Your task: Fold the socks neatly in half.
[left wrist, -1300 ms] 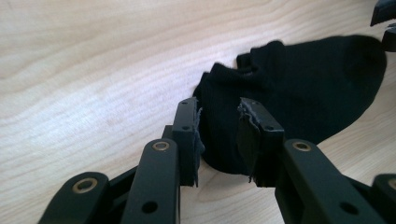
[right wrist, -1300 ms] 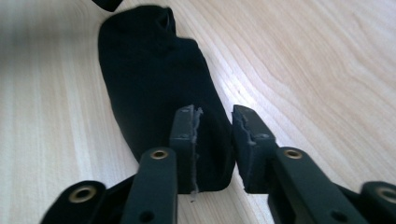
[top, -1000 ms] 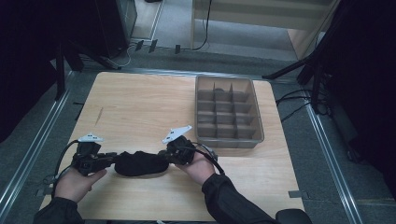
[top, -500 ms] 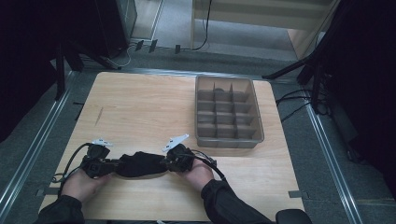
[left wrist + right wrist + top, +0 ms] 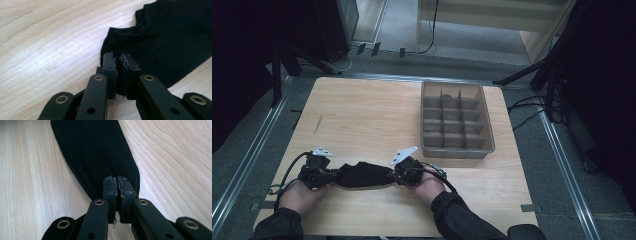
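- Sock (image 5: 363,175), black, lies flat on the table (image 5: 372,115) near its front edge, stretched between both grippers.
- Left gripper (image 5: 330,176) pinches the cuff end; its jaws have just been closing on the fabric.
- Right gripper (image 5: 396,175) is clamped on the toe end, its jaws having just closed further.
- Divided bin (image 5: 455,120) stands well apart, to the right.
- Step, as I judge: laying the sock out straight; next calls for folding end to end.
- Compared with a second ago, both hands sit lower and nearer the table's front edge.
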Demonstrator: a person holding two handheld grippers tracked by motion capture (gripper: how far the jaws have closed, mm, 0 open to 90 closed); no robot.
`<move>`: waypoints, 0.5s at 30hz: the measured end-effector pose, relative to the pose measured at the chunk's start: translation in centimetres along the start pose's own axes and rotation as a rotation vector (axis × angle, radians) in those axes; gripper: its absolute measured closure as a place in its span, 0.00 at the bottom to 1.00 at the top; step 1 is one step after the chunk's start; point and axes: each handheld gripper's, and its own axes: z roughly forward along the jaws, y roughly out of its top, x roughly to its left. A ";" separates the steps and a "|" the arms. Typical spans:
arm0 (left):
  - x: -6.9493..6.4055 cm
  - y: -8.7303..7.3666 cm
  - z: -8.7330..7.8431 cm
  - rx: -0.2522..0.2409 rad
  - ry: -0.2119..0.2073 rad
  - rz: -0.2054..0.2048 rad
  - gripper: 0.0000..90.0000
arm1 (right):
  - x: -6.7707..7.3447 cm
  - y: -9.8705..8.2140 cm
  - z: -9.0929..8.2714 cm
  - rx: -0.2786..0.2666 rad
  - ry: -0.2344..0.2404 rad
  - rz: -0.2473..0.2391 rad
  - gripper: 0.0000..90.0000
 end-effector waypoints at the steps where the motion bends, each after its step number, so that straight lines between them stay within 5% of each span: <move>1: 0.1 0.0 0.0 -0.002 0.001 -0.006 0.92 | 0.0 0.0 0.0 0.000 0.002 0.003 0.96; 15: 1.5 0.9 0.4 -0.025 -0.019 -0.036 0.91 | 0.1 0.2 0.4 -0.025 0.010 0.051 0.94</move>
